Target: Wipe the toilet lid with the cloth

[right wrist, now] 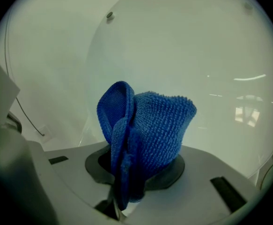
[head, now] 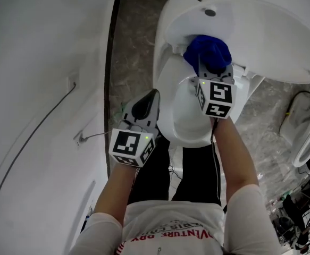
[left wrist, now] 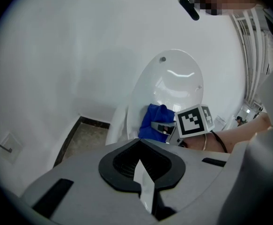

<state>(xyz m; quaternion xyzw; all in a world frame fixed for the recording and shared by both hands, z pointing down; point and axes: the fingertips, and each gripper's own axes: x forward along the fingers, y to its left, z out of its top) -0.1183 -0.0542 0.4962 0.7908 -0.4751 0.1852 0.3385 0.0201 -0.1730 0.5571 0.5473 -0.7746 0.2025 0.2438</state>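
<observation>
**Right tongs hold the cloth up to the raised lid; left tongs wait, closed and empty.**

The right gripper [head: 214, 74], at the centre of the head view, is clamped on a bunched blue cloth [right wrist: 145, 130]. The folds stand out past the jaws, probably so that soft pile rather than plastic meets the surface. The cloth sits low on the inner face of the upright toilet lid [head: 261, 31], near the hinge; whether it actually touches is unclear. The left gripper [left wrist: 143, 177] has its jaws together on nothing and hangs at lower left beside the toilet bowl [head: 189, 126], seemingly kept clear of the wiping path.
</observation>
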